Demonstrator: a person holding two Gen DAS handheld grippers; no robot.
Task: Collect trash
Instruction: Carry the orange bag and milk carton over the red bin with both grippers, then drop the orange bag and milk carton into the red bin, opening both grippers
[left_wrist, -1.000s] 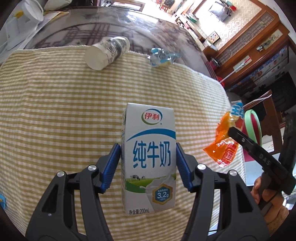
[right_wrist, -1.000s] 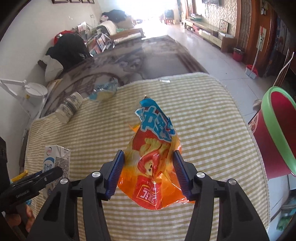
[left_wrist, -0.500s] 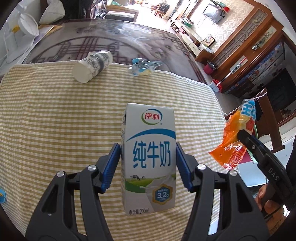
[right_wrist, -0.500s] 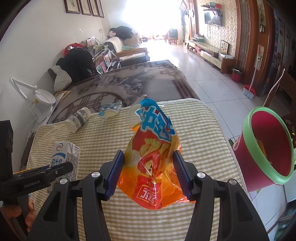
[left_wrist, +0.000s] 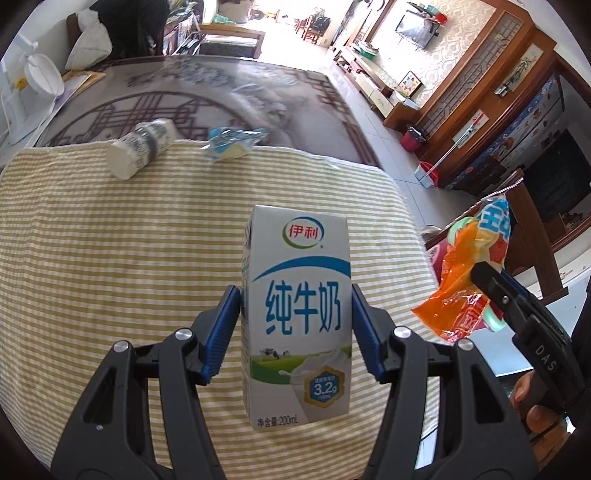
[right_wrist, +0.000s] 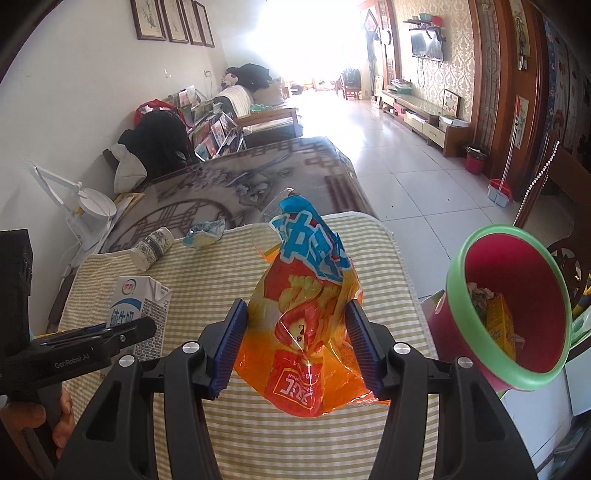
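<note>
Glossy plastic snack bag (right_wrist: 308, 332); matt checked cloth (left_wrist: 110, 240).

Checked tablecloth (left_wrist: 110, 258), toppled paper cup (left_wrist: 142, 147), crumpled blue wrapper (left_wrist: 231, 142)

White-blue milk carton (left_wrist: 297, 314), upright, held above checked cloth (left_wrist: 110, 258). Orange-blue snack bag (right_wrist: 306, 325), crumpled, held up nr cloth's right edge. Paper cup (left_wrist: 142, 147) on its side & blue-white wrapper (left_wrist: 231, 142) at cloth's far edge. Red bin (right_wrist: 513, 310), green rim, trash inside, past right edge.
</note>
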